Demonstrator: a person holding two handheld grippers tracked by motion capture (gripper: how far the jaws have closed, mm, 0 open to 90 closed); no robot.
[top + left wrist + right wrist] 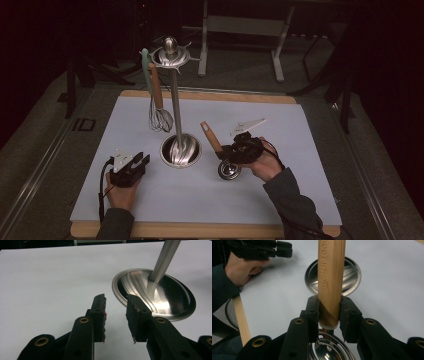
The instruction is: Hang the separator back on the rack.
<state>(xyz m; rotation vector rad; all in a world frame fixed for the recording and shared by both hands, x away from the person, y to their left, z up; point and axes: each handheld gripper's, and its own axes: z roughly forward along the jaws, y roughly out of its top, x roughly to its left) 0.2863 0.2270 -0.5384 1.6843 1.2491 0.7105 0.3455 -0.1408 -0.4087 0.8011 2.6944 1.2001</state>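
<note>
fingers [312, 312] pinch the ladle's wooden handle [330, 277] between them

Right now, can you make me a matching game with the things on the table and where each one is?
Things:
1. whisk
2. wooden handle
3. left gripper
4. stand base

Places:
A. squeezed between the right gripper's jaws
B. hanging from the top of the metal stand
C. open with nothing in it, resting on the white mat
D. sitting flat on the mat, holding up the pole

Pairs: 1-B, 2-A, 3-C, 4-D
</note>
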